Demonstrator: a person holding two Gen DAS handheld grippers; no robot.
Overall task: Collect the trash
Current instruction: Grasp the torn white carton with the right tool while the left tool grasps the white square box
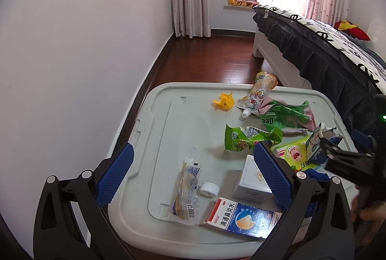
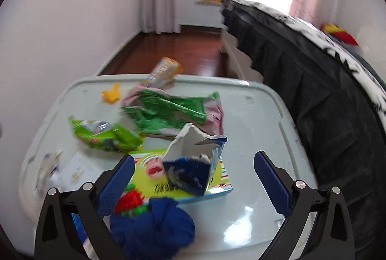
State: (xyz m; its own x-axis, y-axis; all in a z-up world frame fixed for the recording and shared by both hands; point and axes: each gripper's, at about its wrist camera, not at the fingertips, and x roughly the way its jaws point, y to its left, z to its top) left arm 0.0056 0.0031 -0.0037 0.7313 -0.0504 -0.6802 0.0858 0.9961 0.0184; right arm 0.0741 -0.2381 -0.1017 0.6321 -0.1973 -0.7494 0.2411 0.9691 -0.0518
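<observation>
Torn blue carton [image 2: 193, 170] stands between open right tongs [image 2: 194, 178], untouched.

Torn carton [image 2: 195, 163] on flat box [image 2: 149, 178], behind cloth ball [image 2: 154, 223], atop lid [image 2: 255, 115].

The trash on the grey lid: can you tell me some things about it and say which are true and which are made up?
1. Both grippers are open and hold nothing. True: the left gripper and the right gripper each show spread fingers with nothing between them.
2. The white bottle cap is screwed onto a bottle. False: it lies loose on the grey lid, beside a clear wrapper.
3. A torn blue carton sits on a colourful flat box. True.
4. The yellow plastic piece lies on the floor. False: it lies on the lid, near its far edge.
5. A trash bin stands on the lid. False: no bin shows in either view.
</observation>
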